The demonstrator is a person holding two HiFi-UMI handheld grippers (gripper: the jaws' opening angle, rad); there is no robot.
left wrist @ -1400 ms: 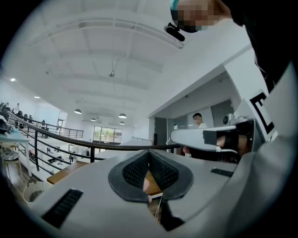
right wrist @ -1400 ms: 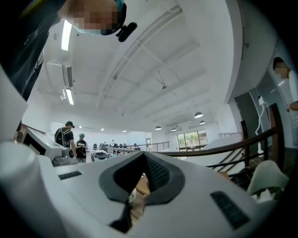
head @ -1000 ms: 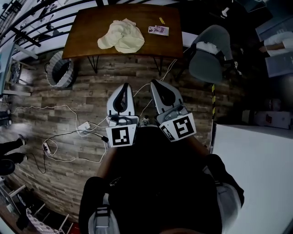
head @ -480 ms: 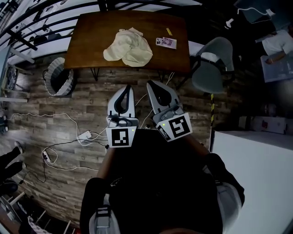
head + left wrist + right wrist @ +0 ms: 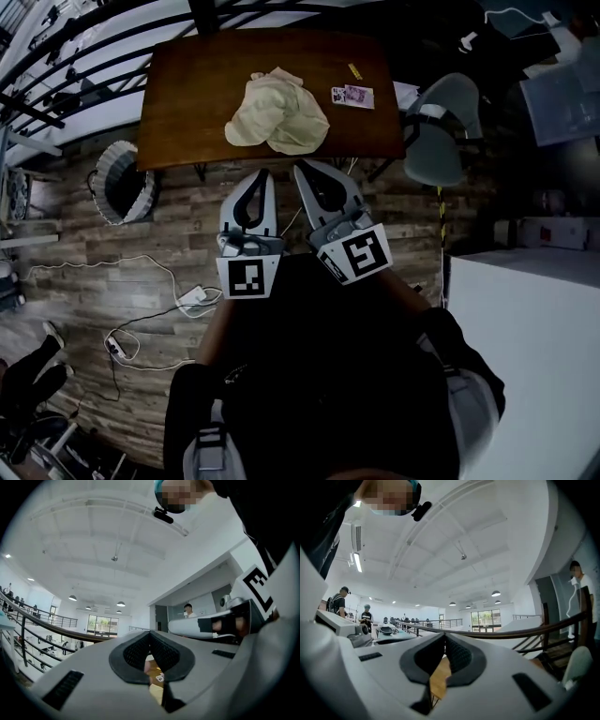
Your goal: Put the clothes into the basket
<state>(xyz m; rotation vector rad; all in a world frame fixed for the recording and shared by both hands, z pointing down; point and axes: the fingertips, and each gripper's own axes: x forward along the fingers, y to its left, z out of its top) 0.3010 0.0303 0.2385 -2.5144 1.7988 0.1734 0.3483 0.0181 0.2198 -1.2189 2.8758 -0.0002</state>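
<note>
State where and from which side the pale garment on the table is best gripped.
Probably a raised fold at the near edge of the garment, approached from the person's side of the table, angled down: it lies bunched, so its ridges give something to pinch.

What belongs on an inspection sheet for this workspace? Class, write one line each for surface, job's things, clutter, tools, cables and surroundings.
Surface: brown wooden table on thin dark legs.
Job's things: pale yellow clothes heaped on the table; basket on the floor by the table's left end, inside too dark to judge.
Clutter: small printed card and yellow strip near the table's right end.
Tools: left tool and right tool both shut, empty, short of the table.
Cables: white cables and a power strip on the floor.
Surroundings: grey chair right of the table; plank floor; railing behind.
</note>
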